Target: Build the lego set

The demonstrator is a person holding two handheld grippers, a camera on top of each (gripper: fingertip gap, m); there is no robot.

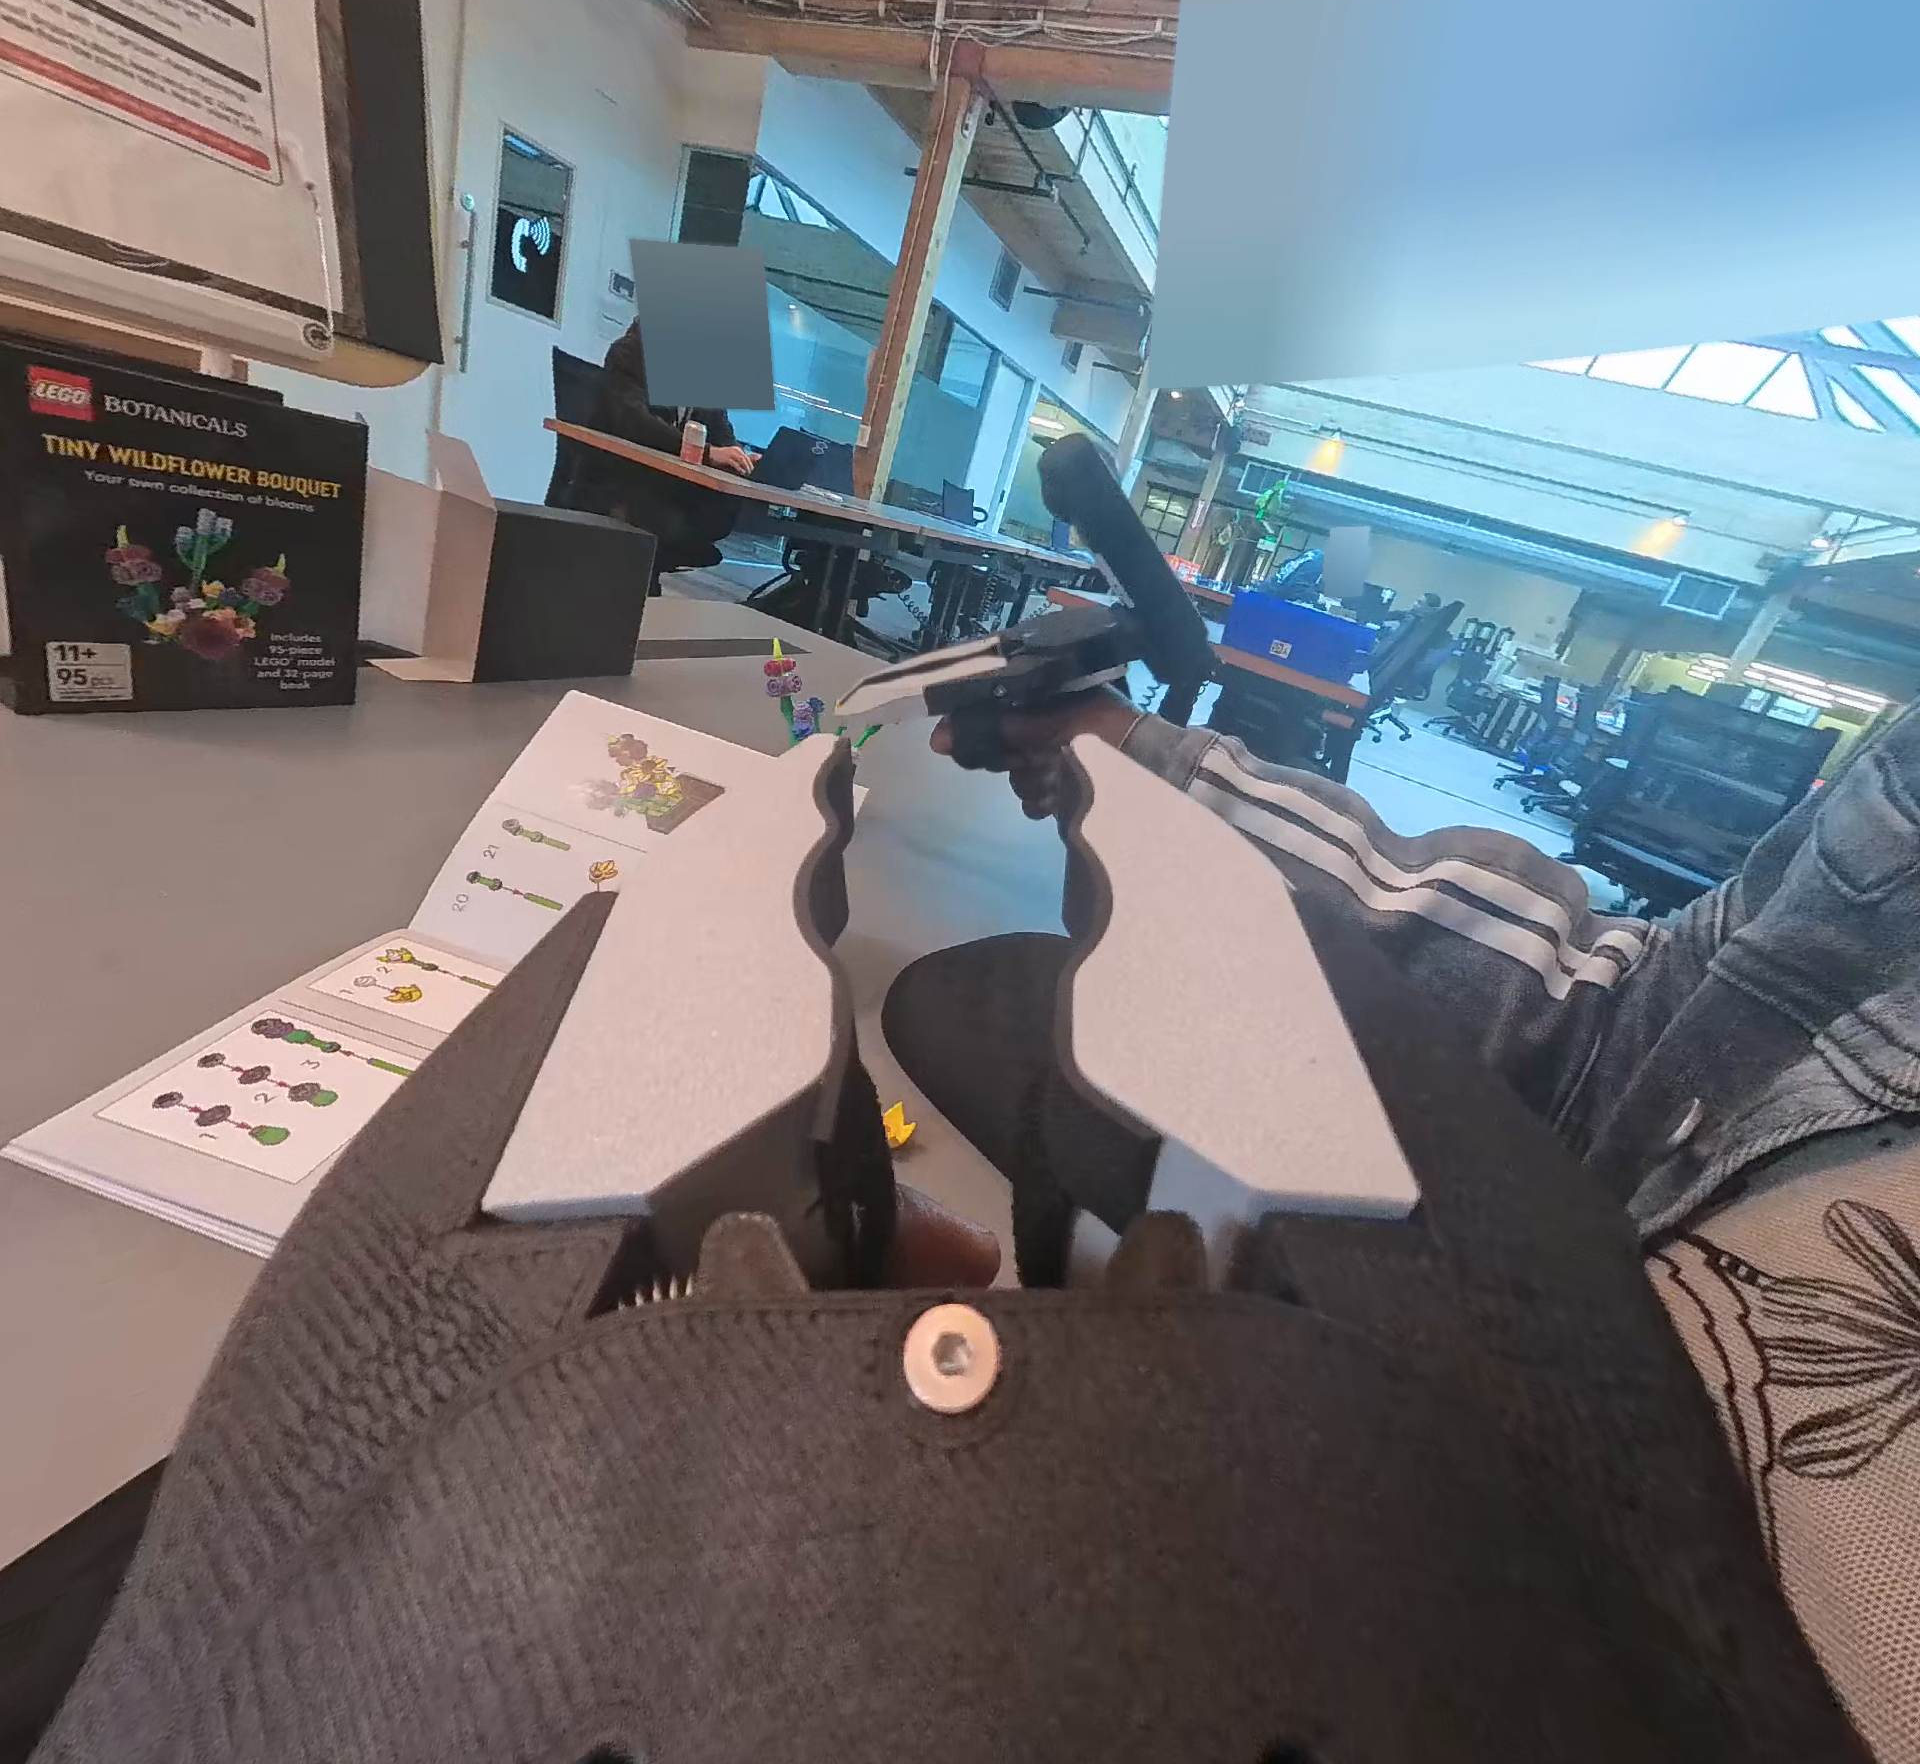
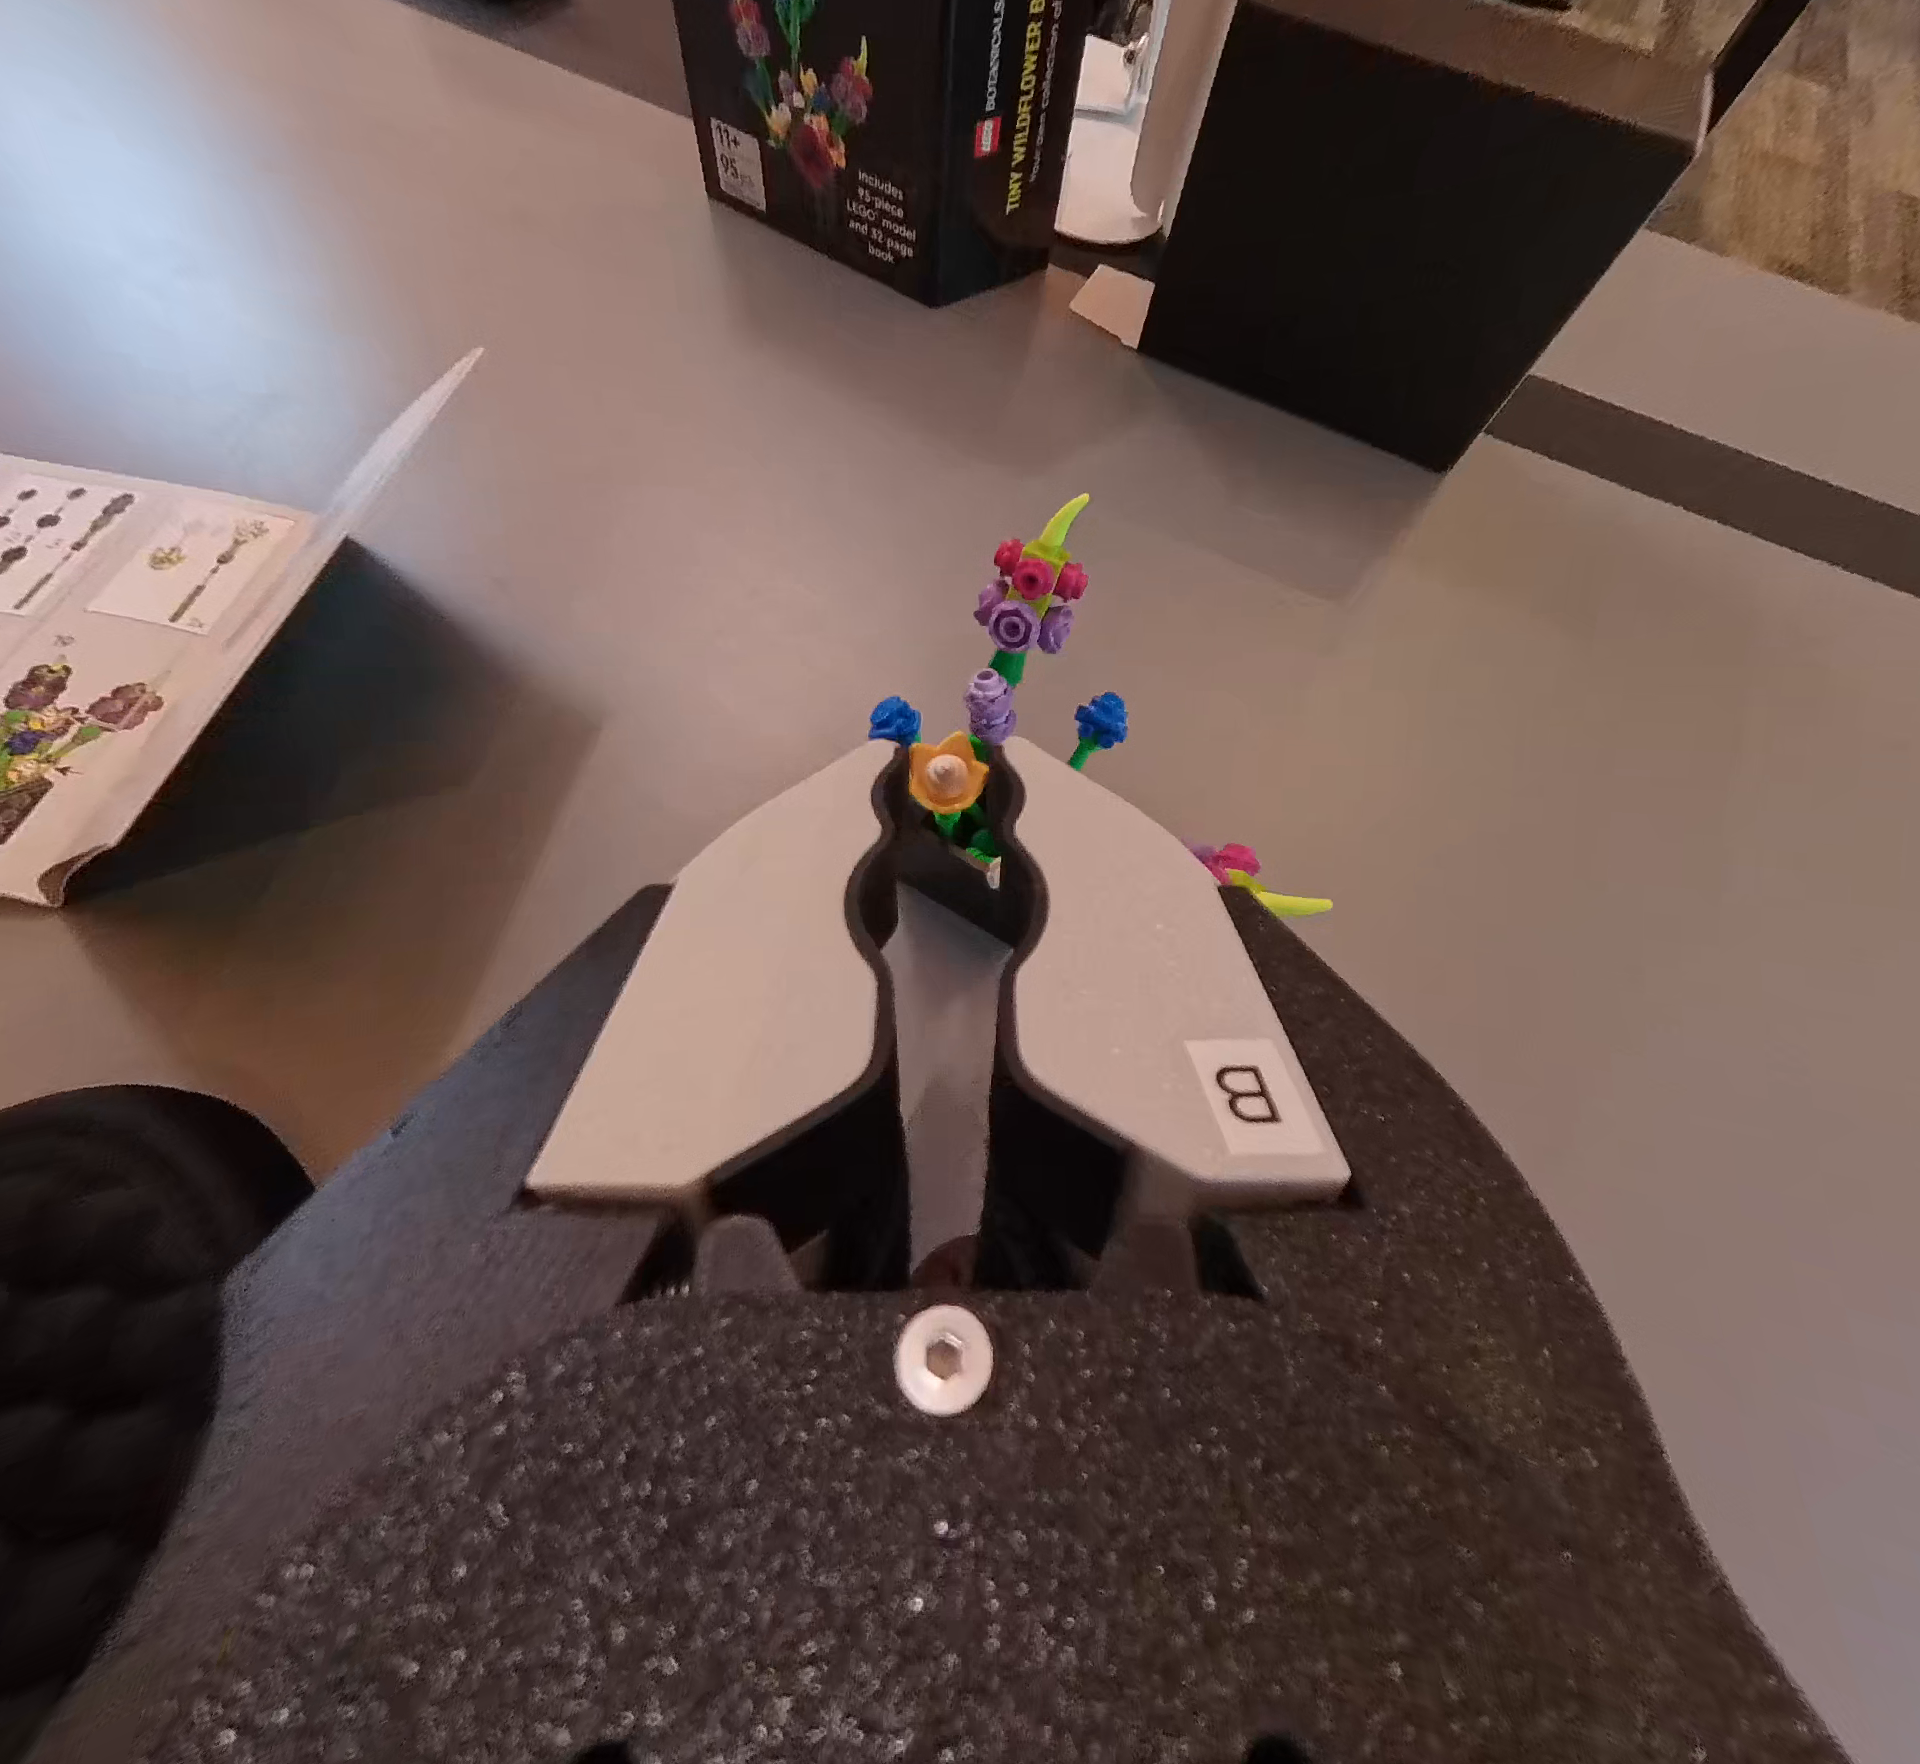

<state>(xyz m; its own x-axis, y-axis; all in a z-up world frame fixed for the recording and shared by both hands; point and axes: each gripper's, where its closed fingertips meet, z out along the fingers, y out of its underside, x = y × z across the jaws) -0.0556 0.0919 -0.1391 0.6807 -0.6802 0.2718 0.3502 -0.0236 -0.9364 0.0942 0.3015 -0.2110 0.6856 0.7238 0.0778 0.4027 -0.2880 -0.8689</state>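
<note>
The left tongs (image 1: 951, 758) stand with a clear gap between their grey fingers and nothing held. They hang low over the grey table (image 1: 208, 862), beside the open instruction booklet (image 1: 343, 987). A small yellow piece (image 1: 899, 1124) lies on the table under them, half hidden by the fingers. Past the tips the right tongs (image 1: 844, 704) reach toward the little flower model (image 1: 792, 691), most of which is covered. If that yellow piece is wanted next, the left tongs should come down straight over it and pinch gently.

From the right tongs (image 2: 948, 758), the tips are nearly together around an orange flower (image 2: 948, 772) on a green stem; whether they truly grip it I cannot tell. Behind stand blue, purple and pink blooms (image 2: 1023, 592). A loose pink stem (image 2: 1252, 878) lies on the table, partly behind the right finger. The base of the model is hidden. Press down along the stem, not sideways, or the neighbours may tip. The set's box (image 2: 831, 52) is cut off at the top.
</note>
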